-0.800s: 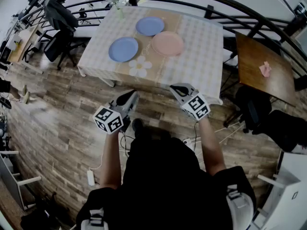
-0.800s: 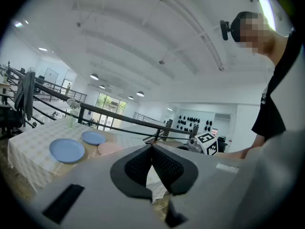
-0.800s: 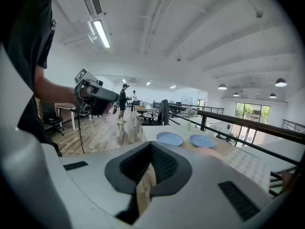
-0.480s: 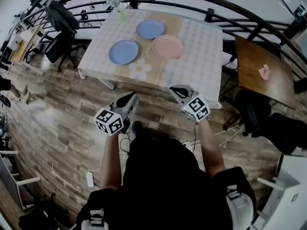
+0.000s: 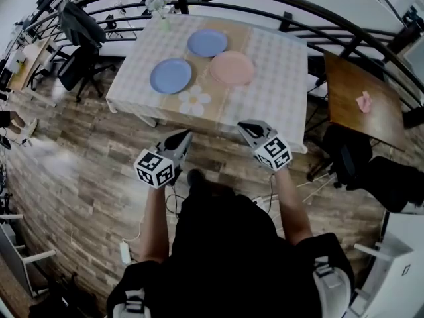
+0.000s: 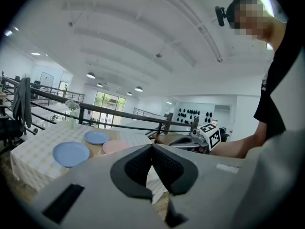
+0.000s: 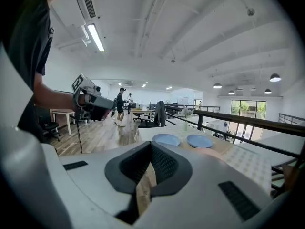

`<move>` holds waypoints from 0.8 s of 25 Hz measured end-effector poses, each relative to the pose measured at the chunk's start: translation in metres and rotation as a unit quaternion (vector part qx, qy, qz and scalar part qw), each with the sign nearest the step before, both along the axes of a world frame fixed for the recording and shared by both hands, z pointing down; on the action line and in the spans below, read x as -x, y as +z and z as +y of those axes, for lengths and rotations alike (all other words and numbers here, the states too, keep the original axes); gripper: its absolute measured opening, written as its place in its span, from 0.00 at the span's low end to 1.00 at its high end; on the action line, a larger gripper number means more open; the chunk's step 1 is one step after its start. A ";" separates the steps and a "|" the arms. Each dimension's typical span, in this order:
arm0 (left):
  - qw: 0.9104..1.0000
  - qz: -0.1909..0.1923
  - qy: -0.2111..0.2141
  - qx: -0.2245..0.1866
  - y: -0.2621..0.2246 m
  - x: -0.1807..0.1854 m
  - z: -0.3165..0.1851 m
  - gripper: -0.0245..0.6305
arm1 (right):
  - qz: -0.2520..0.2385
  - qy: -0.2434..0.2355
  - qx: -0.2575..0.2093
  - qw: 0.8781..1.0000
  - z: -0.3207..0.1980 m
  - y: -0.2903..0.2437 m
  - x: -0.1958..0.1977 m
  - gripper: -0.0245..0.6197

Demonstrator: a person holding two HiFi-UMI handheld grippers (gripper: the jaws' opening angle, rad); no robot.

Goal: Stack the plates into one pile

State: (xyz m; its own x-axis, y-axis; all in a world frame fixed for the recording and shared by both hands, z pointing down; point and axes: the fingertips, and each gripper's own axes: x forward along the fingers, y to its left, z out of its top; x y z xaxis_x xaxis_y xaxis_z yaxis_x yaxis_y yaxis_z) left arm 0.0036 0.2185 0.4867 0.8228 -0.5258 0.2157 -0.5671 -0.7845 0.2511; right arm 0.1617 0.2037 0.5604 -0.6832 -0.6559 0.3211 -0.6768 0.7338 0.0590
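Three plates lie apart on the checked tablecloth [image 5: 278, 58]: a blue plate [image 5: 171, 76] at the left, a second blue plate [image 5: 207, 43] behind it, and a pink plate [image 5: 232, 68] to the right. My left gripper [image 5: 184, 136] and right gripper [image 5: 242, 126] are held in front of the body, over the wooden floor and short of the table's near edge. Both are shut with nothing between the jaws. The left gripper view has the blue plates [image 6: 70, 153] [image 6: 96, 137] and the pink plate [image 6: 116, 147] beyond its gripper [image 6: 152, 148]. The right gripper view has both blue plates [image 7: 167, 139] [image 7: 199, 140] beyond its gripper [image 7: 151, 145].
A vase of flowers [image 5: 159, 6] stands at the table's far left corner and a flower-shaped mat [image 5: 195, 99] lies near its front edge. A black railing [image 5: 311, 5] runs behind. Office chairs [image 5: 79, 61] stand at the left, a brown table [image 5: 361, 91] and dark chair [image 5: 351, 154] at the right.
The table and plates have shifted slightly lower in the head view, so they sit a little nearer. Both grippers stay shut in front of the body.
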 end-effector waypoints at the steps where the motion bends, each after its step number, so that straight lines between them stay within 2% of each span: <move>1: 1.000 -0.002 0.002 0.001 0.002 0.004 -0.004 0.04 | 0.002 0.001 -0.003 1.000 -0.005 0.001 0.003 0.04; 9: 1.000 0.001 0.013 -0.001 0.001 0.043 -0.054 0.04 | 0.003 0.026 0.004 1.000 -0.050 0.000 0.032 0.04; 17: 1.000 -0.009 0.029 -0.006 0.002 0.088 -0.108 0.04 | 0.010 0.045 0.006 0.999 -0.097 -0.003 0.077 0.04; 20: 0.999 -0.013 0.033 -0.003 0.010 0.102 -0.124 0.04 | -0.002 0.046 -0.011 0.999 -0.114 -0.001 0.090 0.04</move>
